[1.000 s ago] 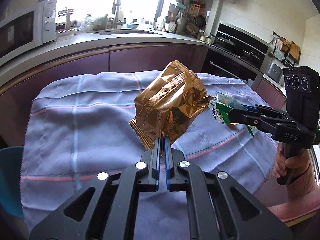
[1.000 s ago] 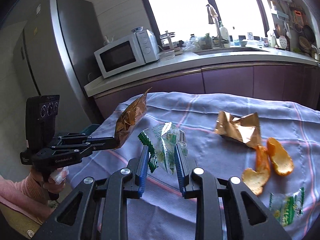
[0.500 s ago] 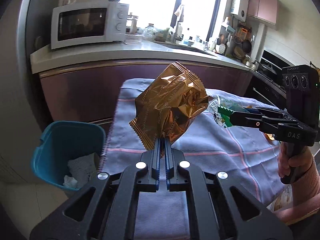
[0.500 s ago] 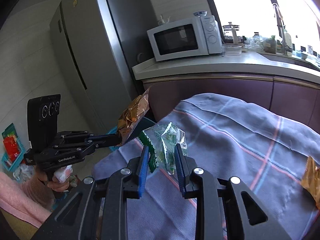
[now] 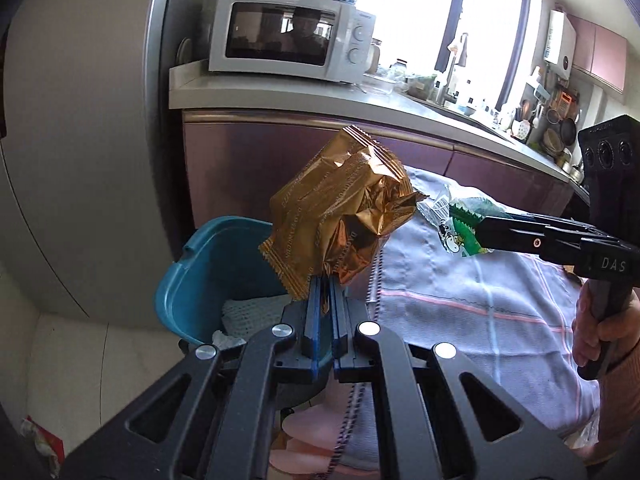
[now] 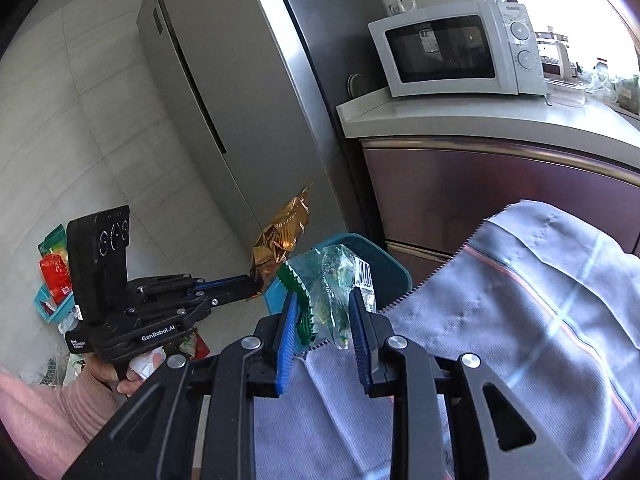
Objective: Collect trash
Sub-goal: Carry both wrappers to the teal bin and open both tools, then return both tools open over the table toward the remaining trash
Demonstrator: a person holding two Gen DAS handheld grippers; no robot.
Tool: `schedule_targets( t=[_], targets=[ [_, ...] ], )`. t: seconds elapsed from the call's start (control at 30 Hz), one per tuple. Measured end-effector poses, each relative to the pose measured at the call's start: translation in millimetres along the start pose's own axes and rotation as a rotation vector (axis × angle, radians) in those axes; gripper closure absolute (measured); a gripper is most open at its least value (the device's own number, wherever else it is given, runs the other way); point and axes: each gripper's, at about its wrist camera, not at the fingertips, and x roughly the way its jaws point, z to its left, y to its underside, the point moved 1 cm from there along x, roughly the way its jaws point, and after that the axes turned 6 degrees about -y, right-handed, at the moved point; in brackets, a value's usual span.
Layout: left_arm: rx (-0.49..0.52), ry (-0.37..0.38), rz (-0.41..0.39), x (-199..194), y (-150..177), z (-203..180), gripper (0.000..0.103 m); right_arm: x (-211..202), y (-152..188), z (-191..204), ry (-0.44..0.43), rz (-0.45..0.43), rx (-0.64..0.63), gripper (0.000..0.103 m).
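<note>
gold wrapper (image 5: 340, 208): glossy crinkled foil | green wrapper (image 6: 340, 284): clear shiny plastic film, printed | bin (image 5: 200, 272): smooth teal plastic | tablecloth (image 6: 540, 320): matt woven cloth, creased | left gripper (image 5: 325, 284): matt black plastic, ribbed blue pads | fridge (image 6: 248, 100): brushed metal | microwave (image 5: 288, 36): smooth white casing, glossy dark door

Left gripper (image 5: 325, 280) clamped tight, right gripper (image 6: 326, 308) pinching with jaws partly apart.

Gold foil wrapper (image 5: 340, 216), green-and-clear wrapper (image 6: 336, 292), teal bin (image 5: 208, 272) — grey cloth (image 6: 520, 320) striped pink and white.
</note>
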Motion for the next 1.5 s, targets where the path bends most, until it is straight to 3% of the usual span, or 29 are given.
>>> schedule_targets(
  t=[0.27, 0.6, 0.9, 1.2, 1.5],
  targets=[
    [-0.051, -0.055, 0.086, 47, 15, 35, 0.098, 56, -15, -2, -0.021, 0.076, 0.014, 0.079],
    [-0.102, -0.074, 0.186, 107, 30, 52, 0.098, 115, -12, -15, -0.018, 0.18, 0.064, 0.078],
    [-0.134, -0.09, 0.247, 141, 38, 57, 0.097, 137, -3, -29, 0.041, 0.233, 0.111, 0.064],
    [-0.131, -0.092, 0.219, 136, 38, 48, 0.097, 123, 3, -37, 0.046, 0.205, 0.127, 0.062],
    [-0.06, -0.027, 0.067, 82, 14, 12, 0.088, 65, 12, -26, 0.047, 0.117, 0.087, 0.06]
  ],
)
